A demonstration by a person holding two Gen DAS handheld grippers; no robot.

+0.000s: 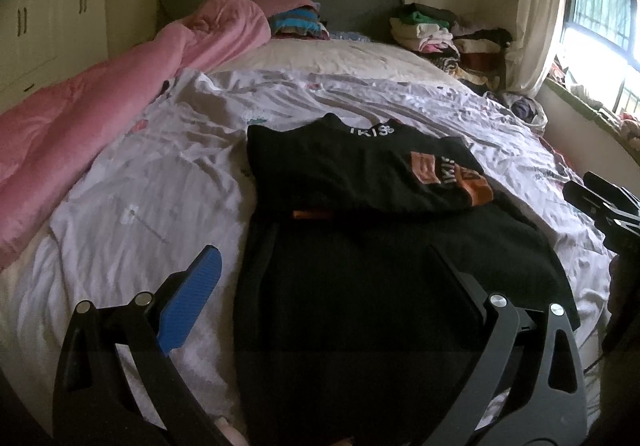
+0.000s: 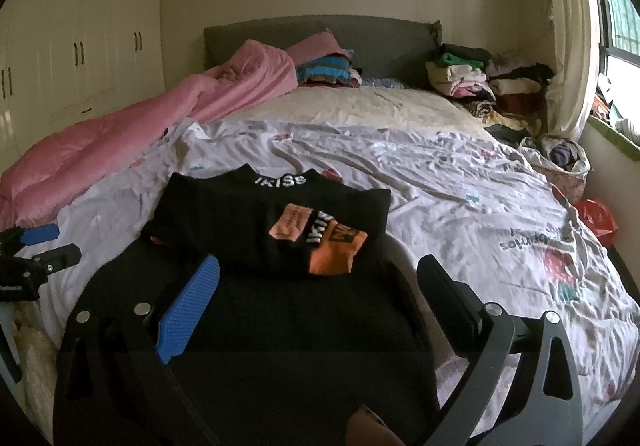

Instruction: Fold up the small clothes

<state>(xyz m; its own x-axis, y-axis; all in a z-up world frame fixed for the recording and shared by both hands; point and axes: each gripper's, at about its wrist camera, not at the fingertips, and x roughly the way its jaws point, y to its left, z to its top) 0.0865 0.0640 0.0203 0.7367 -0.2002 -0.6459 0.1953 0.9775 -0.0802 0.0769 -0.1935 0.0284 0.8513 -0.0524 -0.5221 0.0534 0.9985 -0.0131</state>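
Observation:
A black top (image 1: 352, 174) with orange patches and white lettering lies flat on the white printed sheet (image 1: 160, 174), its collar toward the headboard. Its upper part looks folded, with a sleeve laid across. In the left wrist view my left gripper (image 1: 324, 250) hovers open over the garment's near half, with the blue pad (image 1: 192, 302) over the sheet at the garment's left edge. My right gripper (image 2: 320, 262) is open too, above the black top (image 2: 260, 214) at its lower part. Each gripper shows in the other's view: the right gripper (image 1: 600, 202) and the left gripper (image 2: 40, 246).
A pink duvet (image 2: 120, 138) is bunched along the bed's left side. Stacks of folded clothes (image 2: 480, 86) and a striped pile (image 2: 324, 72) sit by the grey headboard (image 2: 380, 38). A bag of clothes (image 2: 560, 162) and a red bag (image 2: 596, 220) lie at the right, below the window.

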